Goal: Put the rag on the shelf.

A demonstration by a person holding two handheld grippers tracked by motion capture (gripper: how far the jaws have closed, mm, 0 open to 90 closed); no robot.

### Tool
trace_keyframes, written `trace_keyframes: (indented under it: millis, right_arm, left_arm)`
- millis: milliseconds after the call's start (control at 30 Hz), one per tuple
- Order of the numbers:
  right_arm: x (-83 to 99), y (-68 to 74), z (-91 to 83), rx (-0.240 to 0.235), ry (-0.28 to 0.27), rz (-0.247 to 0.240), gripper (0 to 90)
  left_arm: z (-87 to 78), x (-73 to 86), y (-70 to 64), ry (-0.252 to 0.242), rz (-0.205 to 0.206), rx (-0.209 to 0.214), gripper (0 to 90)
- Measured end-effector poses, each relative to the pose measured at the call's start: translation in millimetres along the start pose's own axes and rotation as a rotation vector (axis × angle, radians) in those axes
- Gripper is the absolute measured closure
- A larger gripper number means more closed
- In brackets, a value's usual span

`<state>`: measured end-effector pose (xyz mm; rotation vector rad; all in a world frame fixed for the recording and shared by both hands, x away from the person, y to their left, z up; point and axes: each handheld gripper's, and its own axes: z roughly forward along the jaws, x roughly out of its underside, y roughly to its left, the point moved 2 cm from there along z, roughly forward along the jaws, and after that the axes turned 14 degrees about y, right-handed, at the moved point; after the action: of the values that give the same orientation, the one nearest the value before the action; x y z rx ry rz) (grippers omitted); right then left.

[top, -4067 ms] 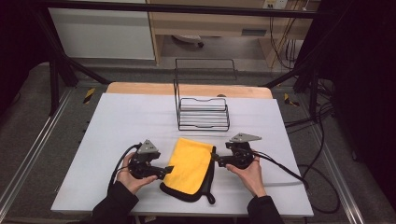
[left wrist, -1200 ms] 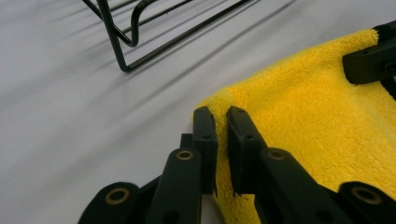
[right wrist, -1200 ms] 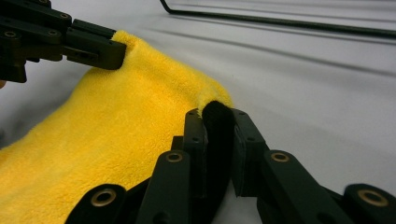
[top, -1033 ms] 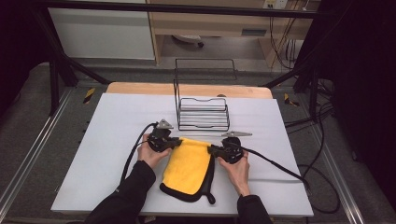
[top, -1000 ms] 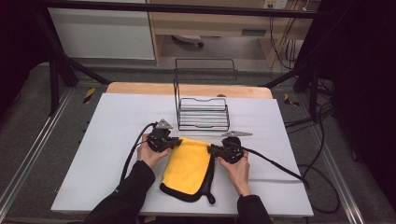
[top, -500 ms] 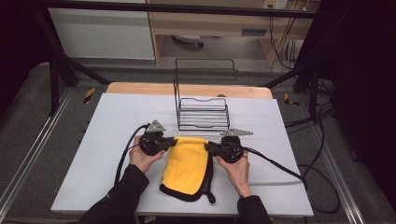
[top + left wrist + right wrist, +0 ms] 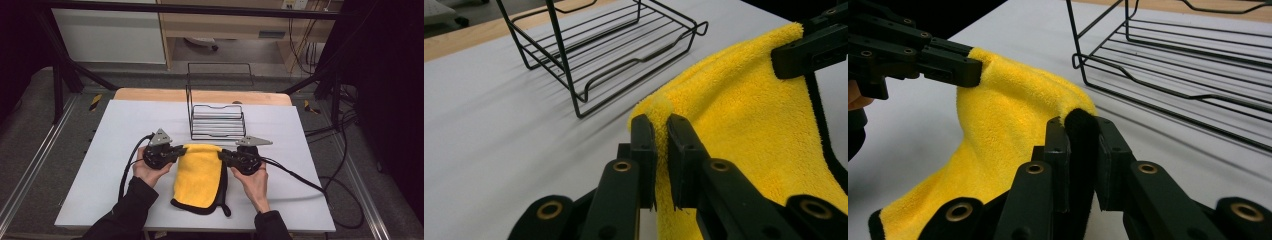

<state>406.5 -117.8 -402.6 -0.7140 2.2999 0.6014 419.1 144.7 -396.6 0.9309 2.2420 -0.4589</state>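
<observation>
Gripping the cloth (image 7: 198, 176) at its two far corners: left gripper (image 7: 661, 131) clamped on the yellow corner, right gripper (image 7: 1081, 131) clamped on the black-edged corner. Far edge raised, near end resting on the table (image 7: 100, 165), just before the rack (image 7: 216, 120).

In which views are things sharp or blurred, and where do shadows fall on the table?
High view: even light, dark surroundings, slightly soft; the yellow cloth and wire rack stay readable on the table. Left gripper view: the left gripper and cloth pile look crisp; the rack casts soft shadows on the table. Right gripper view: the right gripper is sharp and the rack a little softer.
</observation>
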Motion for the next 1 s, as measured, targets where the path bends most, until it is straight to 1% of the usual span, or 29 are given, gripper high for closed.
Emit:
trace_keyframes:
  millis: [200, 567, 1000]
  right_arm:
    - [-4.4, 6.7, -7.6, 0.006, -0.025, -0.024, 79.0]
    - [-12.4, 14.7, -24.7, 0.019, -0.077, -0.063, 79.0]
    - [-21.3, 21.2, -43.7, 0.046, -0.127, -0.103, 79.2]
  left_arm:
    - [-10.7, -1.9, -1.8, -0.027, -0.002, -0.001, 82.8]
    - [-28.6, -9.1, -8.0, -0.098, -0.025, 0.009, 82.9]
    - [-44.6, -18.4, -15.3, -0.164, -0.015, 0.009, 82.9]
